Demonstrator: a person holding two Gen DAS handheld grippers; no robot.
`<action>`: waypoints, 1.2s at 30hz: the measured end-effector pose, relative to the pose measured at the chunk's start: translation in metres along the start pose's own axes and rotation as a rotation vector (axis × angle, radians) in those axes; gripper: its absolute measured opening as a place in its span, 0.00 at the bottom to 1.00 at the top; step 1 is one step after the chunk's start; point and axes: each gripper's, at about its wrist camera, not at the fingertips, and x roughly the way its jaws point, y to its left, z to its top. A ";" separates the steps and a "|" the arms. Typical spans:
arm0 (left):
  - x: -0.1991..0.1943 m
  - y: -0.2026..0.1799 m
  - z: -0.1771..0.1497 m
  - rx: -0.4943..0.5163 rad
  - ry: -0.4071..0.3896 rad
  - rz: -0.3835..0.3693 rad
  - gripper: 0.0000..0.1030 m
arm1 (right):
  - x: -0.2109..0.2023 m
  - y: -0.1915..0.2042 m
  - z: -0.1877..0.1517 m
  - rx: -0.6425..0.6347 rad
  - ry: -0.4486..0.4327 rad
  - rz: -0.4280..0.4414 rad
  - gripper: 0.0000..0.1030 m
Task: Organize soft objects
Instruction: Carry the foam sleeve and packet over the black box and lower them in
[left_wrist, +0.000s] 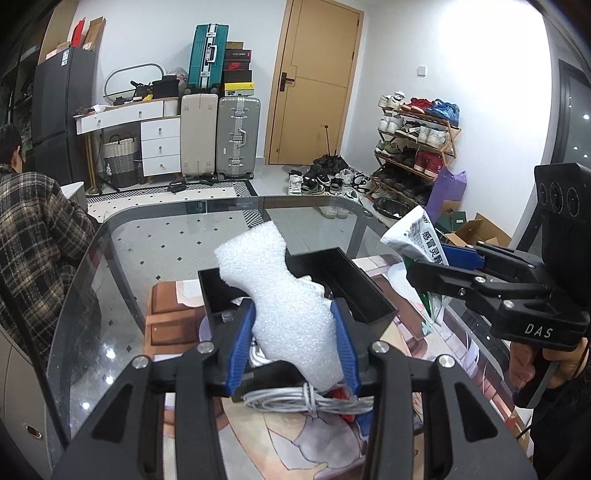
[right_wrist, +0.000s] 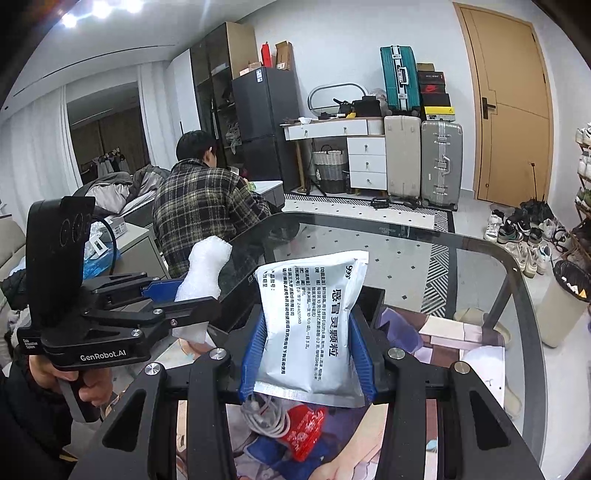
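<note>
White foam piece (left_wrist: 280, 295) pinched in left gripper (left_wrist: 293, 343), white medicine sachet (right_wrist: 314, 325) pinched in right gripper (right_wrist: 306, 354); both held above the black bin (left_wrist: 365, 291) mid-table. Step appears to be carry-to-bin; next move likely calls for lowering each over the bin opening before release.

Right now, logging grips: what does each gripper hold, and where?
Left gripper pinches the white foam piece at its lower end; right gripper clamps the silver sachet by its lower sides.

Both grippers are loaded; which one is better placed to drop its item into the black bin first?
Probably the left gripper: its foam piece hangs right over the black bin; the right gripper holds its packet off to the side.
</note>
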 end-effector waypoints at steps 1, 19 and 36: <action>0.001 0.001 0.002 0.002 -0.002 -0.002 0.40 | 0.003 0.000 0.002 0.000 0.006 0.001 0.42; 0.063 0.019 0.006 0.017 0.083 -0.003 0.40 | 0.087 -0.016 0.015 0.036 0.141 -0.018 0.42; 0.100 0.007 -0.006 0.067 0.153 0.016 0.40 | 0.141 -0.018 0.006 0.015 0.226 -0.071 0.42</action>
